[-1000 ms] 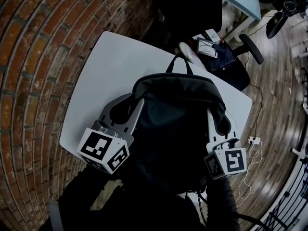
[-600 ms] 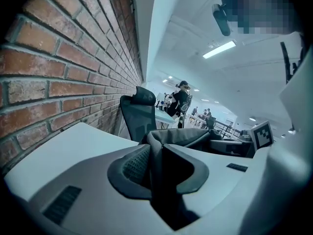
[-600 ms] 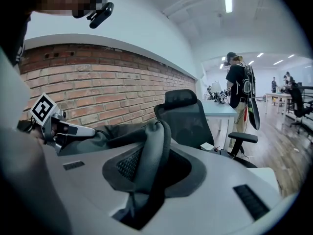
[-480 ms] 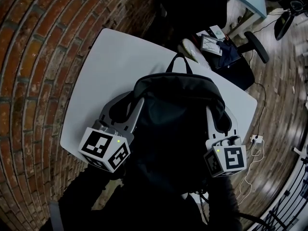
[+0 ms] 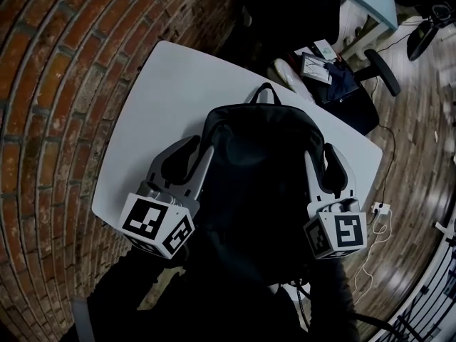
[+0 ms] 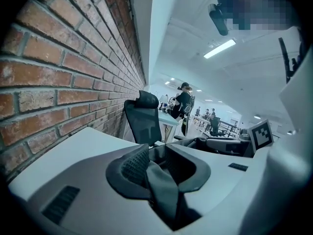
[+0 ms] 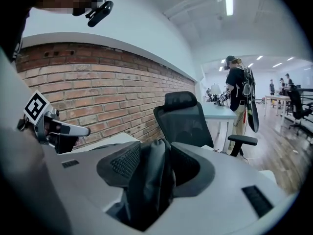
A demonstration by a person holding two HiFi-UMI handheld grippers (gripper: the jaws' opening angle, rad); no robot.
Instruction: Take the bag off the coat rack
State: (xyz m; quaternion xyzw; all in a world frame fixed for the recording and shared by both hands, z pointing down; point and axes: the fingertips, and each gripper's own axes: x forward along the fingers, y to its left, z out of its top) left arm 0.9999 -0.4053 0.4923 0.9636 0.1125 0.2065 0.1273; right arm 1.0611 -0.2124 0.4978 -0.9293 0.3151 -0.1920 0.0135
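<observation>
Nearest, the left gripper (image 5: 199, 145) sits at the bag's 8 o'clock and the right gripper (image 5: 320, 154) at its 4 o'clock. Both pairs of jaws have just been opening and stand apart, a slack left strap (image 6: 164, 192) and right strap (image 7: 149, 175) between the pads. The black bag (image 5: 260, 169) rests on the white table (image 5: 157, 98), its handle (image 5: 265, 90) at 12 o'clock. Beyond, an office chair (image 7: 183, 119) stands at 1 o'clock, with a brick wall (image 5: 57, 84) at 9 o'clock.
</observation>
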